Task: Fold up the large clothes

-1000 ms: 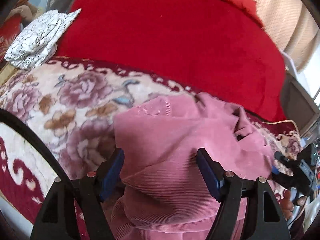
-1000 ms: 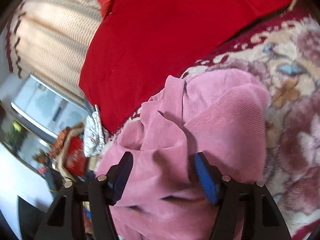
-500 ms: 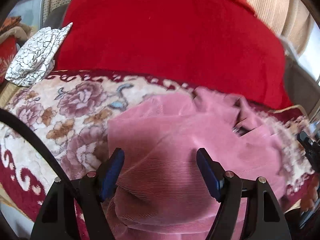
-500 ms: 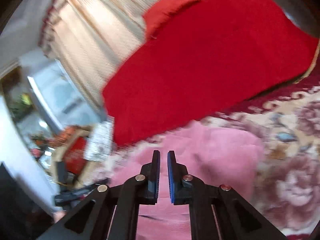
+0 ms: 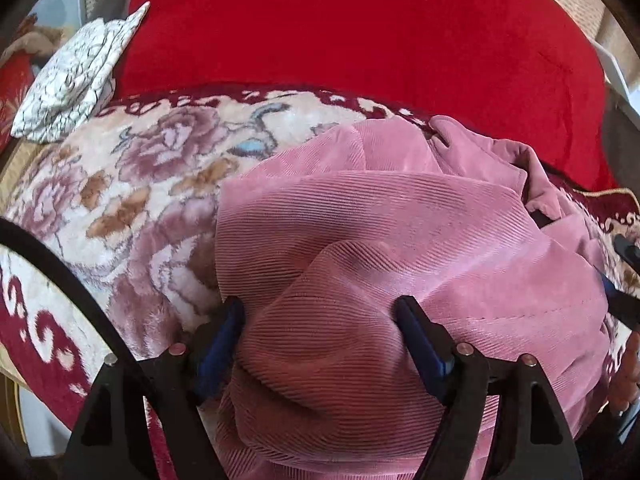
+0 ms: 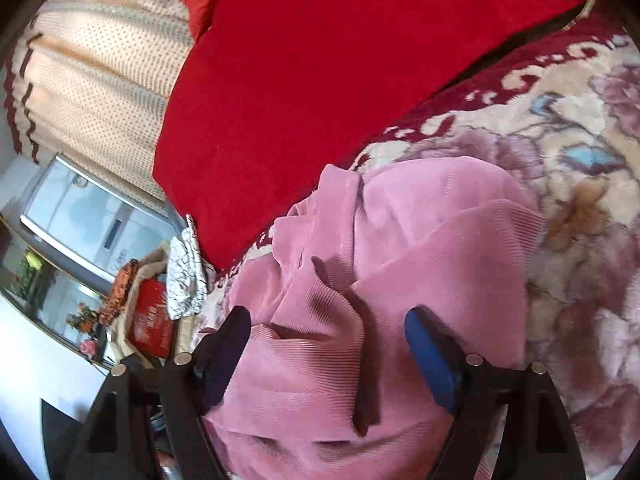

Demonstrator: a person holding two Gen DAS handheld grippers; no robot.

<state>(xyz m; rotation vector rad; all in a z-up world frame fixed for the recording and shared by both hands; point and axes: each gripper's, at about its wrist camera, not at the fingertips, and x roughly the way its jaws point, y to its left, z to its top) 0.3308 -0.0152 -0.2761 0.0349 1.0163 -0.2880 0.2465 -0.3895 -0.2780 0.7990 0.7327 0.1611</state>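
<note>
Just one pink garment [image 5: 400, 240], two grippers.

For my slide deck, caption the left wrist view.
Open left hand-held gripper straddling bunched pink corduroy garment on floral blanket.

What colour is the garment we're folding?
Dusty pink, finely ribbed like corduroy; the garment shows best in the left wrist view.
</note>
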